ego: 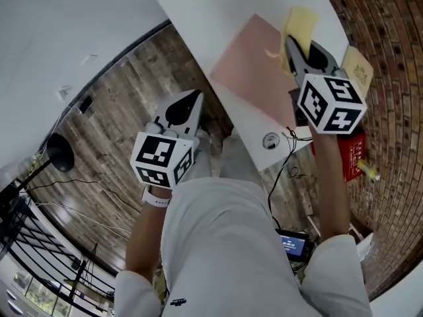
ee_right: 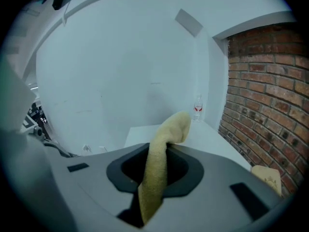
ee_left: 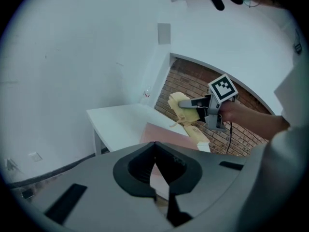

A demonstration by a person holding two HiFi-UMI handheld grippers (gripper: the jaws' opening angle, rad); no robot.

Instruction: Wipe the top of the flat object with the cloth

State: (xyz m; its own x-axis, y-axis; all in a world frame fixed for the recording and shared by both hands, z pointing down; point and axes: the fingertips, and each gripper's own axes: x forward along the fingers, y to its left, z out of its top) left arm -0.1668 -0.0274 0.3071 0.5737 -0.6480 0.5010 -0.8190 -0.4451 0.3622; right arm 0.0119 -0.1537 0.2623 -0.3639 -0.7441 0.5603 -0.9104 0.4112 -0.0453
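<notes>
Right gripper (ego: 295, 47) (ee_right: 166, 148): fingers clenched on the yellow cloth (ego: 301, 26) (ee_right: 158, 178), which stands up between them and folds over.
Left gripper (ego: 192, 100) (ee_left: 155, 147): fingers pressed together, nothing between them; above the wooden floor (ego: 129, 81), centre-left of the head view.
Flat object (ego: 251, 61) (ee_left: 161, 132): pink board lying on the white desk (ego: 192, 5) (ee_left: 120, 122), upper centre.
Cloth: at the board's upper-right edge; contact unclear.

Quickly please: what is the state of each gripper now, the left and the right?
The left gripper is shut, with nothing between its jaws.
The right gripper is shut on the cloth.
</notes>
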